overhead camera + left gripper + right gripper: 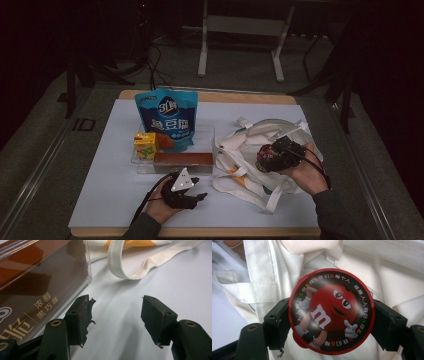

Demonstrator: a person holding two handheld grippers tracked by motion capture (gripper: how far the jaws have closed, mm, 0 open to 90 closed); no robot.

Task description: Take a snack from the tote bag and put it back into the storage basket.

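Observation:
My right gripper (pixel 267 156) is shut on a round red candy tub (pixel 331 315) with a cartoon lid; both pads press its sides. It hangs over the white cloth tote bag (pixel 252 137) at the table's right. In the high view the tub (pixel 265 156) shows dark red at the gripper's tip. My left gripper (pixel 200 196) rests near the front edge with its jaws open and nothing between them (pixel 116 315). Just beside its left jaw stands a brown chocolate box (pixel 37 287) inside a clear plastic tray (pixel 207 132).
The clear tray also holds a blue snack pouch (pixel 167 117) standing upright and a yellow drink carton (pixel 146 145). A bag strap (pixel 140 270) loops on the white table mat (pixel 110 185) ahead of the left gripper. A stand's legs rise beyond the table.

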